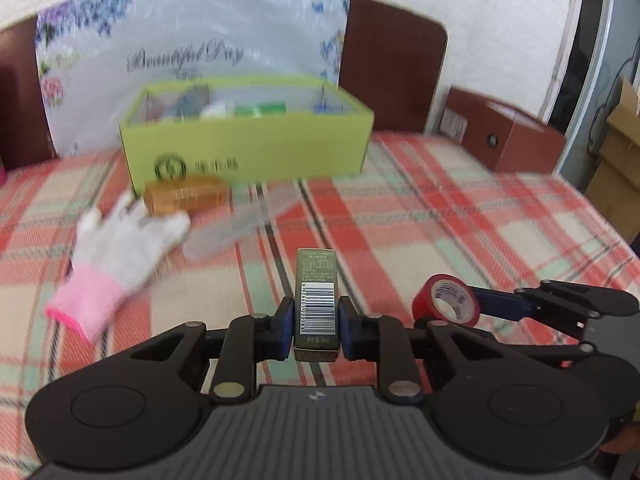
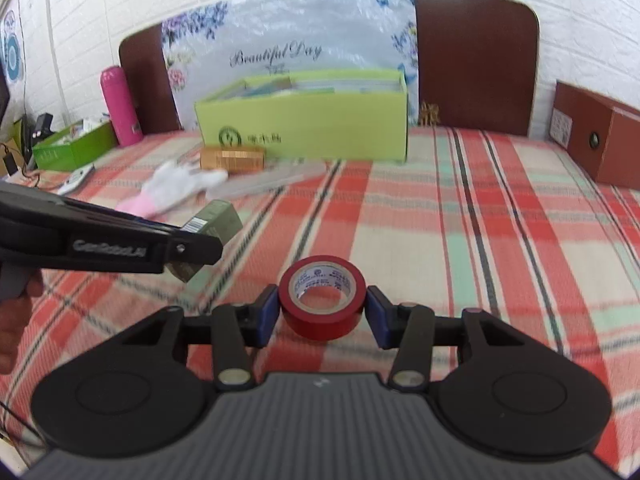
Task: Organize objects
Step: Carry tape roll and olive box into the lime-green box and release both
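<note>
left claw (image 1: 315, 326) grips carton (image 1: 315, 300) | right claw (image 2: 322, 312) grips tape (image 2: 322, 298) | glove (image 1: 116, 248) beside

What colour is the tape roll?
The tape roll is red with a white core, clearest in the right wrist view.

A home bedroom: ahead of the grippers, a plaid bedsheet (image 2: 460, 216) runs to a brown headboard (image 2: 476, 56) against white wall.

Each camera sits just behind its own gripper, looking forward and down across the bed (image 1: 440, 208) toward the green box (image 1: 248, 148) and headboard (image 2: 476, 56). The left view is nearer the box. Both share box, glove (image 2: 180, 188) and the other gripper.
</note>
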A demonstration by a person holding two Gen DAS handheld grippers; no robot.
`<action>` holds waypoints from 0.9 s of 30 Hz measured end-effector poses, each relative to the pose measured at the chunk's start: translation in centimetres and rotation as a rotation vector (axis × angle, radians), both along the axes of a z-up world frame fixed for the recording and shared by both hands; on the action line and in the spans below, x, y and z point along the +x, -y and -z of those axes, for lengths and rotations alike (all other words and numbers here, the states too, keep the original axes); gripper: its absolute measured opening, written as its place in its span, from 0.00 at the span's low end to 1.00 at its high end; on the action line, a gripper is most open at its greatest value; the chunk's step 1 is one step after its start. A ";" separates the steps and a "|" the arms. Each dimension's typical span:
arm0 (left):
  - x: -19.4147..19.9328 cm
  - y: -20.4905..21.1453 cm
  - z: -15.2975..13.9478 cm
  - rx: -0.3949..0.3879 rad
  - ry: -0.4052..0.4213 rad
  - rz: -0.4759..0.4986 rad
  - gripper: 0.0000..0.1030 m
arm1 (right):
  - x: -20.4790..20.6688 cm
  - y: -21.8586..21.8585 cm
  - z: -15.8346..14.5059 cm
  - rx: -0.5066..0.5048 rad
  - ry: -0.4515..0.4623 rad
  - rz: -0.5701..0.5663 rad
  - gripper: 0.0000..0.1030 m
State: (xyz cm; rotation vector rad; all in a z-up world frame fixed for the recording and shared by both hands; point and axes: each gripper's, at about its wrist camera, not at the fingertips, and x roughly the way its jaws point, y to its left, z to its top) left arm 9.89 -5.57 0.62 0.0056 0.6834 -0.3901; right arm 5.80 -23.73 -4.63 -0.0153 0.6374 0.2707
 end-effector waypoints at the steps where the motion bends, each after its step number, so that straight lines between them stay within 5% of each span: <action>1: 0.3 -0.2 -0.9 -0.007 0.023 -0.001 0.23 | 0.6 -0.2 -0.7 -0.004 0.022 -0.009 0.45; 11: 7.8 -0.8 -6.6 -0.050 0.145 -0.058 0.23 | 10.6 -2.2 -6.5 -0.045 0.219 -0.032 0.45; 15: 13.2 -1.2 -6.5 -0.099 0.105 -0.080 0.23 | 15.8 -2.3 -6.4 -0.037 0.221 0.014 0.45; 25: 22.0 -1.4 -5.0 -0.063 0.105 -0.121 0.23 | 25.6 -2.3 -3.3 -0.084 0.194 0.029 0.45; 26: 22.3 -1.4 -4.8 -0.056 0.117 -0.124 0.24 | 26.1 -2.3 -2.9 -0.082 0.190 0.022 0.48; 27: 22.4 -1.4 -4.5 -0.042 0.120 -0.126 0.42 | 26.4 -2.4 -2.5 -0.084 0.185 0.026 0.59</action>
